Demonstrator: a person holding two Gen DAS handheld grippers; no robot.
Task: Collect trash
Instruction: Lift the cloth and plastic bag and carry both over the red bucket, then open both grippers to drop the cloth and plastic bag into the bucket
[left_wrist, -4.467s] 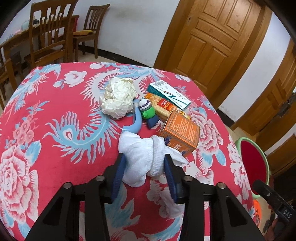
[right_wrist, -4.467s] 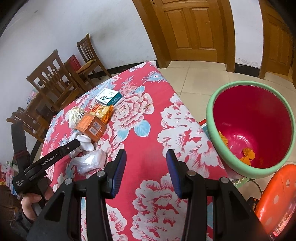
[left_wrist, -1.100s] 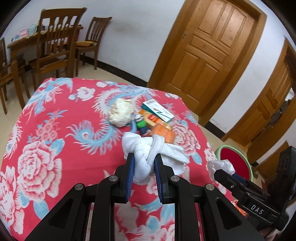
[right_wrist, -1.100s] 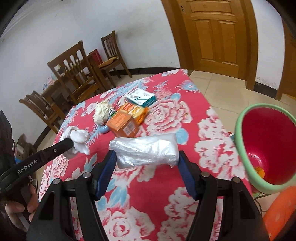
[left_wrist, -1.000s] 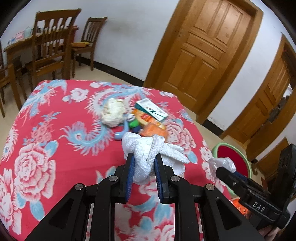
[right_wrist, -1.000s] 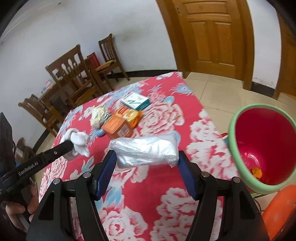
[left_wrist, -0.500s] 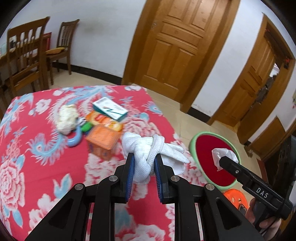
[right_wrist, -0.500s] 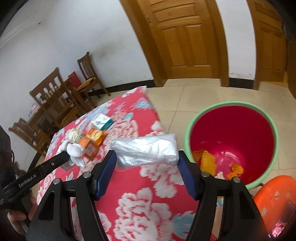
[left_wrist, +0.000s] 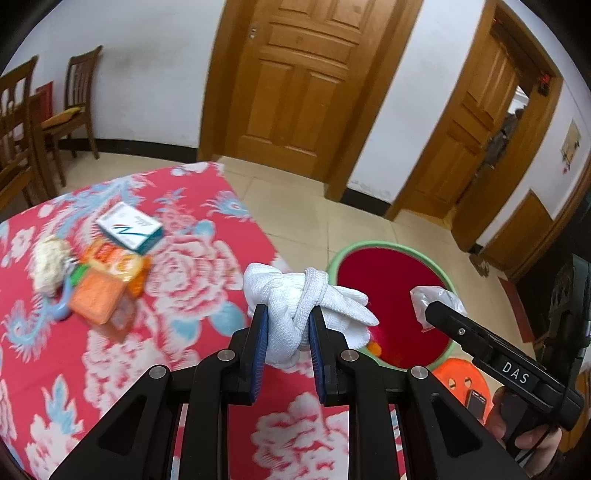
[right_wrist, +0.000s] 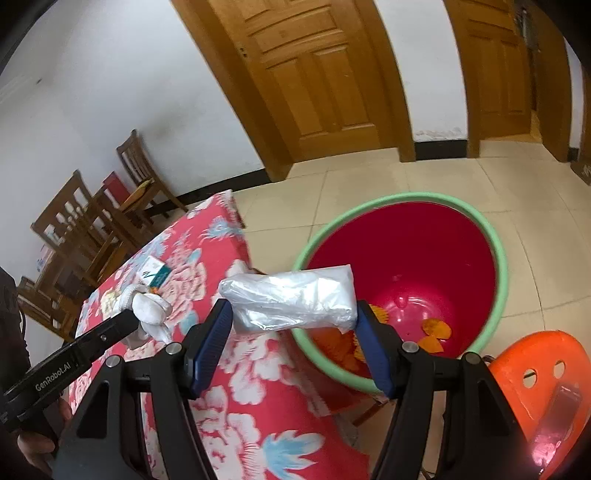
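Observation:
My left gripper (left_wrist: 286, 325) is shut on a knotted white cloth (left_wrist: 295, 299) and holds it above the table's right edge, near the red bin with a green rim (left_wrist: 391, 246). My right gripper (right_wrist: 295, 325) is shut on a crumpled clear plastic bag (right_wrist: 291, 299) beside the bin's rim (right_wrist: 495, 240). The bin holds orange scraps (right_wrist: 436, 328). On the red floral tablecloth (left_wrist: 192, 273) lie an orange box (left_wrist: 98, 295), a teal and white box (left_wrist: 129, 227), an orange snack packet (left_wrist: 114, 258) and a crumpled paper ball (left_wrist: 50, 260).
An orange plastic stool (right_wrist: 535, 387) with a phone on it stands beside the bin. Wooden chairs (right_wrist: 92, 218) stand behind the table. Wooden doors (left_wrist: 295, 81) line the far wall. Tiled floor surrounds the bin.
Both grippers have carried their loads from over the table toward the bin. The right gripper's bag now hangs at the bin's rim; the left gripper's cloth is at the table's edge.

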